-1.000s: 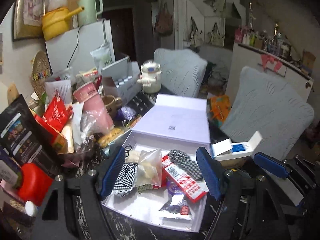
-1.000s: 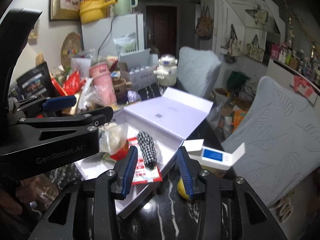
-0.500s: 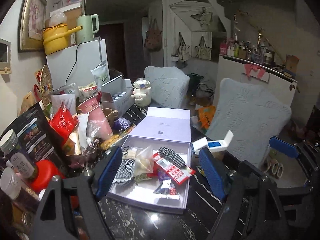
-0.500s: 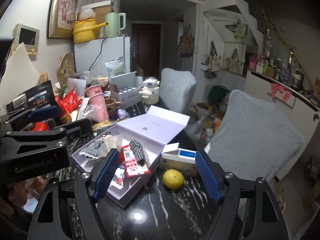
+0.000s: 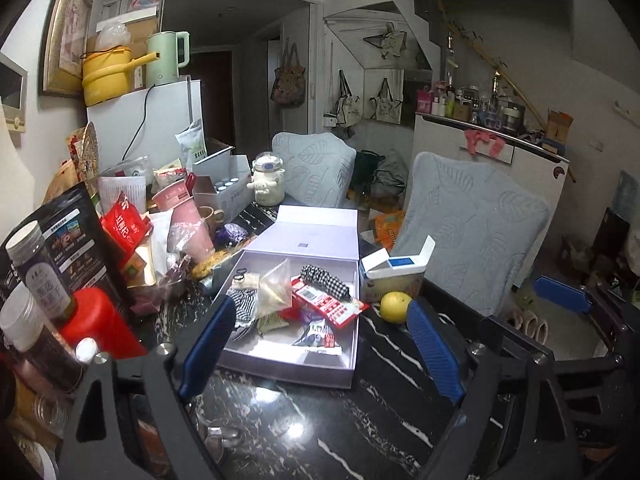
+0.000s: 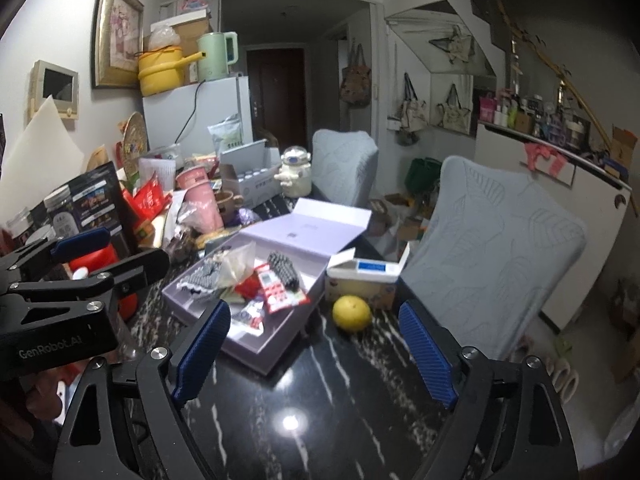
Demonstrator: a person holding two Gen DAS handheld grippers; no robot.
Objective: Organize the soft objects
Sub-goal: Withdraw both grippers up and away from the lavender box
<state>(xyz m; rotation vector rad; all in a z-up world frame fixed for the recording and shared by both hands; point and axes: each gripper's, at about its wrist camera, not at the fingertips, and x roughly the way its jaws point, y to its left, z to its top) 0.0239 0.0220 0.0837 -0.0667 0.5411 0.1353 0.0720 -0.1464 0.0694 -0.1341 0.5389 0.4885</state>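
Left claw point(image 5: 320, 340): I see its jaws opening, spread wide, nothing between the blue pads point(image 5: 208, 344); it hangs above the dark marbled desk point(image 5: 320, 432).
Right claw point(image 6: 316, 344): my other one, jaws also opening and wide apart, pinching nothing; it sits over the same desk point(image 6: 320, 420).
Box point(image 5: 292, 364): a pale lilac box with its lid folded back, straight ahead of the left claw, its near wall between the fingertips in that view; ahead and to the left of the right claw point(image 6: 256, 352).
Soft things: a checkered cloth point(image 5: 244, 312) lies in the box's left part, just beyond the left pad; a rolled checkered piece point(image 5: 324, 282) lies farther in, toward the right. From the right wrist I see the roll point(image 6: 282, 270) too.
Other contents: a clear bag point(image 5: 274, 288) and a red packet point(image 5: 328, 306) lie between the two cloths.
Lemon point(image 6: 352, 314): on the desk, just right of the box, ahead of the right claw between its pads.
White case point(image 6: 366, 270): open, just behind the lemon.
Clutter: a red bottle point(image 5: 96, 320) stands left of the left claw.
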